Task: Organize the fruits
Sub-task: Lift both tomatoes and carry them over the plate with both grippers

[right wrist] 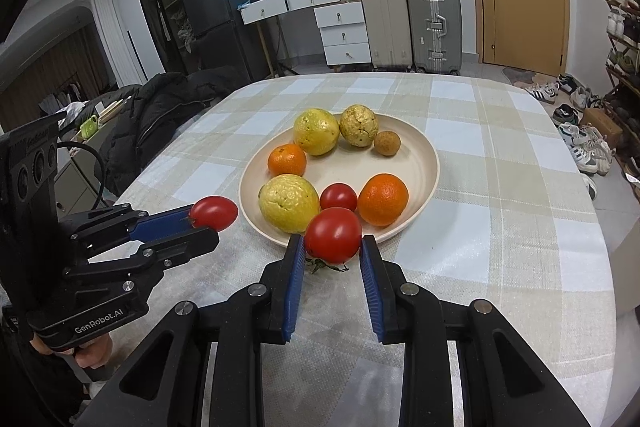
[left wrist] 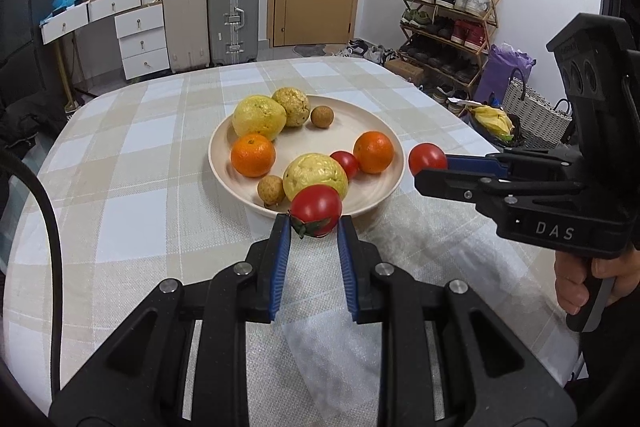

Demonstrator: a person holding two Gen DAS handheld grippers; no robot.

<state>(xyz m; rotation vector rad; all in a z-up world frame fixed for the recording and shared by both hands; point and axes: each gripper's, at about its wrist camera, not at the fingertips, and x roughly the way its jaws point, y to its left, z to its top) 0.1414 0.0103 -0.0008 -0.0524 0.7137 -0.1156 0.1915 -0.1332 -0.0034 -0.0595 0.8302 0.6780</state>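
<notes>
A cream plate (left wrist: 372, 131) (right wrist: 416, 163) on the checked tablecloth holds two oranges (left wrist: 253, 155), yellow citrus fruits (left wrist: 259, 117), small brown fruits (left wrist: 322, 116) and one small tomato (left wrist: 345, 163) (right wrist: 338, 197). My left gripper (left wrist: 314, 223) is shut on a red tomato (left wrist: 316, 209) just in front of the plate's near rim; it also shows in the right wrist view (right wrist: 208, 223) at the plate's left, with that tomato (right wrist: 214, 213). My right gripper (right wrist: 332, 243) is shut on another red tomato (right wrist: 333, 235) at the near rim; in the left wrist view it (left wrist: 430, 169) holds that tomato (left wrist: 427, 158) to the right of the plate.
The table (left wrist: 120, 187) is rounded, with edges left, right and far. A black jacket (right wrist: 160, 115) lies off its left side. Suitcases (left wrist: 232, 15), drawers, a door and a shoe rack (left wrist: 452, 11) stand beyond.
</notes>
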